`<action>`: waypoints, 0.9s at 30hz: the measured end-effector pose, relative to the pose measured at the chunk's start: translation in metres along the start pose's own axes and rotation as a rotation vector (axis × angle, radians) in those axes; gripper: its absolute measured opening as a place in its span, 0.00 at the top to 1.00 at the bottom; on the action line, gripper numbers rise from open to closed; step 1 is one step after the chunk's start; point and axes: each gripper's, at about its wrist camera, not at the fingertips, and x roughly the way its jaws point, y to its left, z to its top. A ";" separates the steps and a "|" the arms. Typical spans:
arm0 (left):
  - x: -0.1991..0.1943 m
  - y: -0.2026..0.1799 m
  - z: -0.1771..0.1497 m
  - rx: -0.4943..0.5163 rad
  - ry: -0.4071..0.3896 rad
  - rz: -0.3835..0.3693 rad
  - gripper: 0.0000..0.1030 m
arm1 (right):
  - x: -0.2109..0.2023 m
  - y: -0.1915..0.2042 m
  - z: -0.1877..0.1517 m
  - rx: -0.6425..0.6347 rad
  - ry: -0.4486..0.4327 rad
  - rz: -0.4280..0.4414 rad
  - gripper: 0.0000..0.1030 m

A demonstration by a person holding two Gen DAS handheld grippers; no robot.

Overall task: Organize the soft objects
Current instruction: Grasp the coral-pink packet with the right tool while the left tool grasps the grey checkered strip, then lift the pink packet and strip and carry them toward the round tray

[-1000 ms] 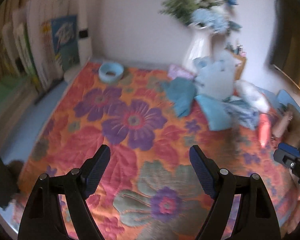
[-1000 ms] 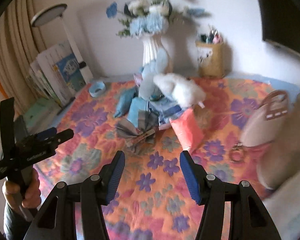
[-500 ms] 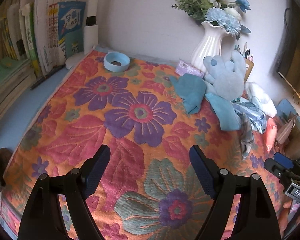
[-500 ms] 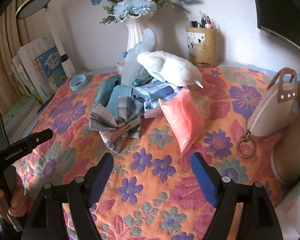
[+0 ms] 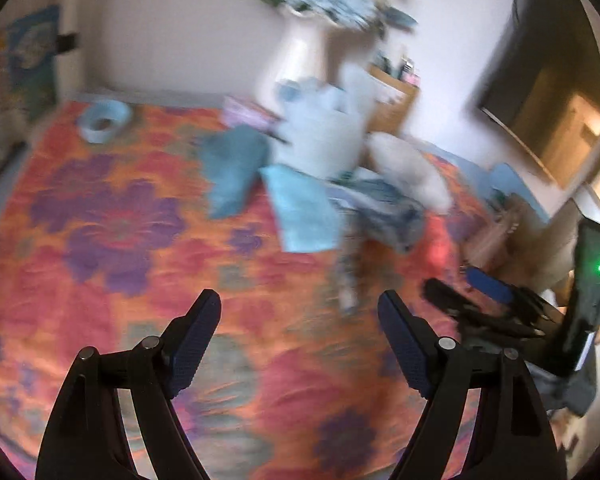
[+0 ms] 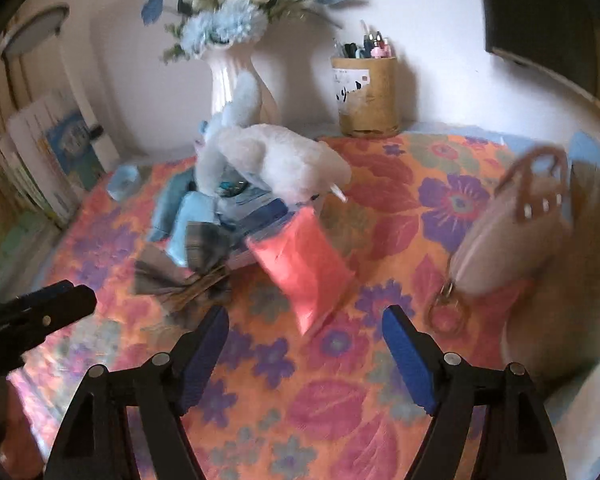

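A heap of soft things lies mid-table on the floral cloth [image 6: 340,408]: a white plush [image 6: 288,160], a pale blue plush [image 5: 324,136], teal cloths [image 5: 236,168], a checked cloth [image 6: 188,272] and a coral pouch [image 6: 304,264]. My right gripper [image 6: 304,352] is open and empty, just in front of the coral pouch. My left gripper [image 5: 300,344] is open and empty, over the cloth to the left of the heap. The left view is blurred.
A white vase of blue flowers [image 6: 228,76] and a pen holder [image 6: 368,96] stand at the back wall. A beige handbag [image 6: 512,236] sits at the right. A blue tape roll [image 5: 104,120] and books [image 6: 56,152] are at the left.
The right gripper has moved closer to the coral pouch. The left gripper has swung to the right, so the heap and the right gripper now sit nearer the middle of its view.
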 end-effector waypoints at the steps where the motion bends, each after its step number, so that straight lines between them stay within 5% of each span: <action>1: 0.007 -0.004 0.002 0.005 0.005 -0.003 0.28 | 0.004 0.001 0.004 -0.016 0.006 -0.021 0.24; 4: 0.034 -0.006 0.007 -0.014 0.053 -0.015 0.44 | 0.016 -0.002 0.012 -0.016 0.001 0.008 0.33; 8: 0.056 -0.006 0.012 -0.028 0.073 -0.042 0.46 | 0.032 -0.003 0.012 -0.029 0.012 0.016 0.45; 14: 0.064 -0.012 0.013 -0.014 0.075 -0.109 0.85 | 0.034 -0.002 0.009 -0.042 0.004 0.055 0.70; 20: 0.026 -0.014 -0.002 0.035 0.024 -0.100 0.88 | 0.011 0.006 -0.003 -0.082 -0.037 0.057 0.71; 27: -0.021 0.011 -0.025 0.037 0.005 -0.079 0.88 | -0.017 0.004 -0.030 -0.075 0.080 -0.072 0.71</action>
